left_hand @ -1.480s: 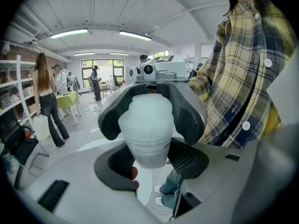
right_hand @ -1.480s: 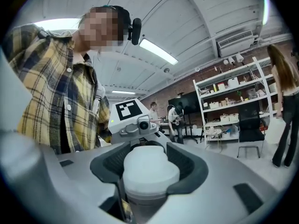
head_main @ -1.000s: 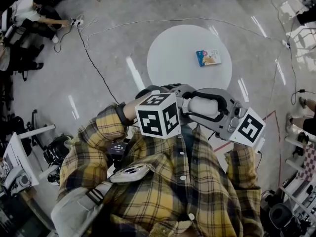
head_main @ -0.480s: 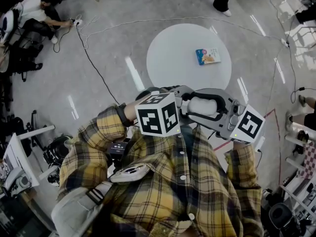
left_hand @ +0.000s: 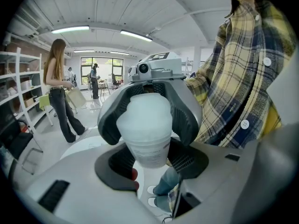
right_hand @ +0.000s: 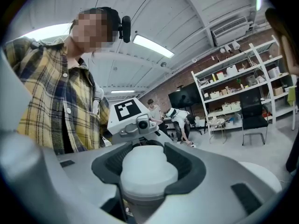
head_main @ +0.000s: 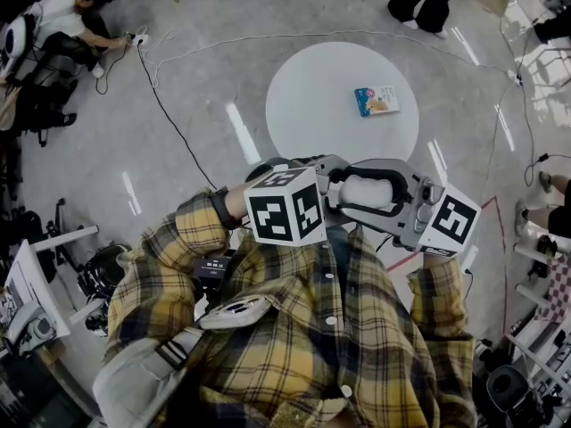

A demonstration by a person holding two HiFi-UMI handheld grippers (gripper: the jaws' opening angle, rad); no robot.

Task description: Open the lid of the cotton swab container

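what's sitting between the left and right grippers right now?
The white cotton swab container. The left gripper is clamped on its labelled body and the right gripper on its domed lid. Both gripper views show it, with nothing else between them.

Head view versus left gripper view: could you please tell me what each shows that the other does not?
Only the head view shows the small blue packet on the round white table and the cable across the floor. Only the left gripper view shows the ceiling lights and far windows. Both show the cotton swab container clamped between the left tool and right tool, and the plaid shirt.
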